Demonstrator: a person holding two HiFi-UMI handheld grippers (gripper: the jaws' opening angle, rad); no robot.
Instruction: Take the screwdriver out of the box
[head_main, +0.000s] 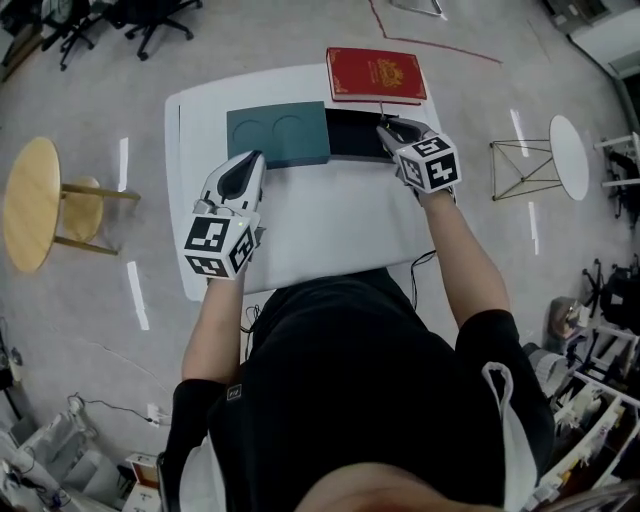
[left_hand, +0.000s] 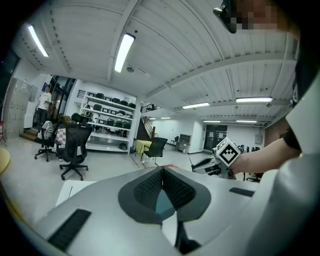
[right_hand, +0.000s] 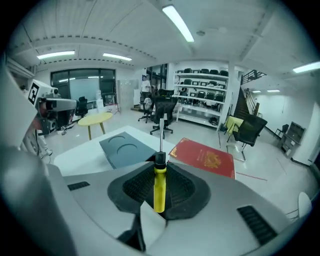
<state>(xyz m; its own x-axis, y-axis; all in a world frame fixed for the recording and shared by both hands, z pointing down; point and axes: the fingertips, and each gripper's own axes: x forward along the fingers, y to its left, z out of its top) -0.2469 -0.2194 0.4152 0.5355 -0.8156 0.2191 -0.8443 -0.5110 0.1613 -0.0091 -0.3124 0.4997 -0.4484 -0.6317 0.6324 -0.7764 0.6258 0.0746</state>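
Note:
My right gripper (right_hand: 160, 172) is shut on a screwdriver (right_hand: 159, 186) with a yellow handle and a black collar; its metal shaft sticks up past the jaws. In the head view this gripper (head_main: 386, 129) hangs over the dark open box (head_main: 350, 136) at the back of the white table (head_main: 330, 220). A teal insert (head_main: 278, 135) with two round hollows lies left of the box. My left gripper (head_main: 250, 160) hovers just in front of the teal insert. Its jaws (left_hand: 162, 172) are shut with nothing between them.
A red cover (head_main: 376, 75) with a gold emblem lies behind the box at the table's far edge. A round wooden table (head_main: 30, 205) stands on the left, a small white round table (head_main: 568, 155) on the right. Office chairs (head_main: 150, 20) are farther back.

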